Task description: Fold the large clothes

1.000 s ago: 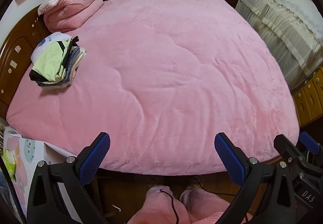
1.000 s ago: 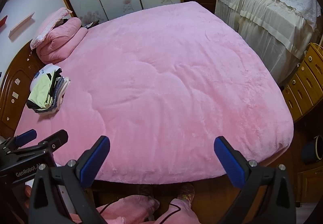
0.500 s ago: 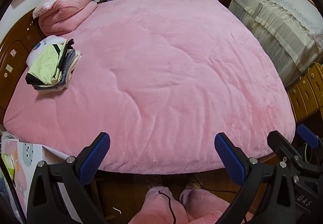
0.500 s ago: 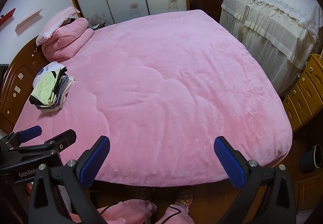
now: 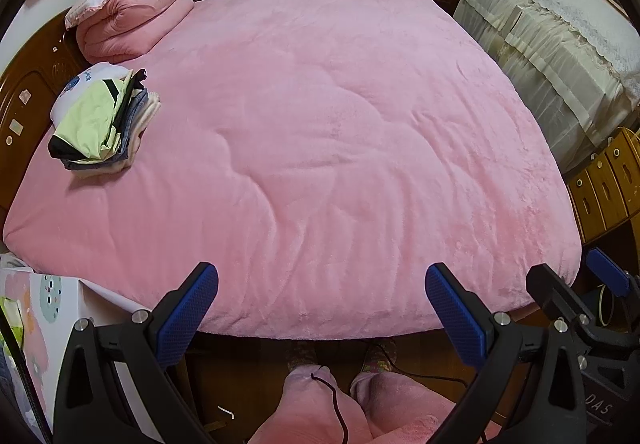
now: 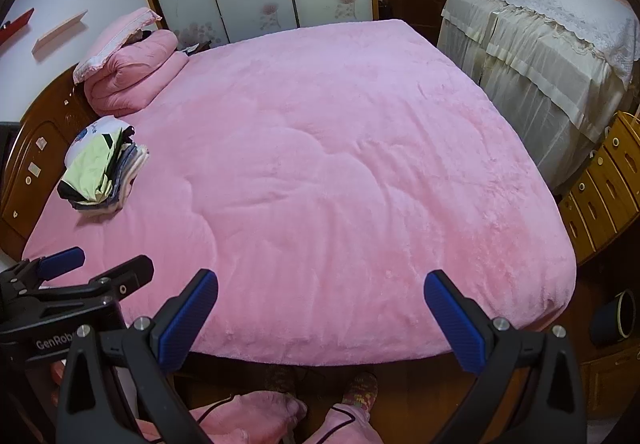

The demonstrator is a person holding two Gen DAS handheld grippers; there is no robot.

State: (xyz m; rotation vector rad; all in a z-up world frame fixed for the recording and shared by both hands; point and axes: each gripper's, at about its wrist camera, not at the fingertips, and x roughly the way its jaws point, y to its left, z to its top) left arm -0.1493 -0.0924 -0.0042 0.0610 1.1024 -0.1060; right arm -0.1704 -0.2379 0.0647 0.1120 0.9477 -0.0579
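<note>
A stack of folded clothes (image 5: pixel 102 122), pale green on top, lies on the left side of a bed covered by a pink plush blanket (image 5: pixel 320 132). It also shows in the right wrist view (image 6: pixel 102 170). My left gripper (image 5: pixel 322 308) is open and empty, held over the foot edge of the bed. My right gripper (image 6: pixel 320 314) is open and empty beside it, also at the foot edge. The right gripper shows at the right of the left wrist view (image 5: pixel 572 304). The left gripper shows at the left of the right wrist view (image 6: pixel 80 276).
A folded pink quilt with a pillow (image 5: pixel 128 14) sits at the head of the bed. A wooden headboard (image 5: pixel 24 96) is on the left. A cream-draped piece of furniture (image 6: pixel 540 44) and wooden drawers (image 6: pixel 600 184) stand on the right. My pink-clad legs (image 5: pixel 340 404) are below.
Both grippers have lifted and tilted up a little, so the bed sits lower in both views. Both stay open and empty. The clothes stack has not moved.
</note>
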